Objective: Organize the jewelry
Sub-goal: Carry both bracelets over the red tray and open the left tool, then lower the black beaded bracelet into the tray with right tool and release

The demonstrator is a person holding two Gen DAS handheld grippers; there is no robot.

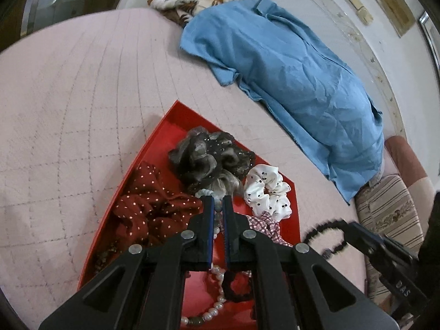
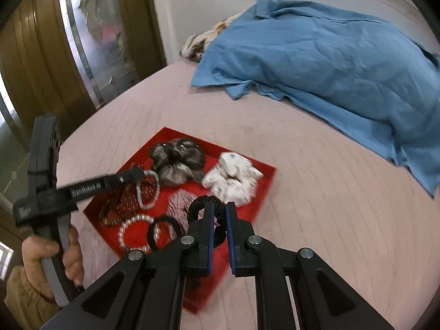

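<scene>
On the pink quilted bedspread sits the shallow red tray, one corner pointing away from me, with open quilt on its left and far sides. My left gripper hangs over the tray's middle, its jaws nearly together and pinching a pale blue beaded bracelet, which dangles above the dark red dotted scrunchie. My right gripper is at the tray's near right edge, its jaws closed on a black braided hair tie lifted clear of the quilt.

The tray is crowded: a grey and black fluffy scrunchie towards the far corner, a white scrunchie with dark dots against the right wall, a pink checked scrunchie just behind my right fingers, a white pearl bracelet and a plain black hair band near the front.

A rumpled blue cloth lies well apart along the far right of the bed, over a floral blanket. A striped cushion sits at the right edge, a wooden door beyond the left.
</scene>
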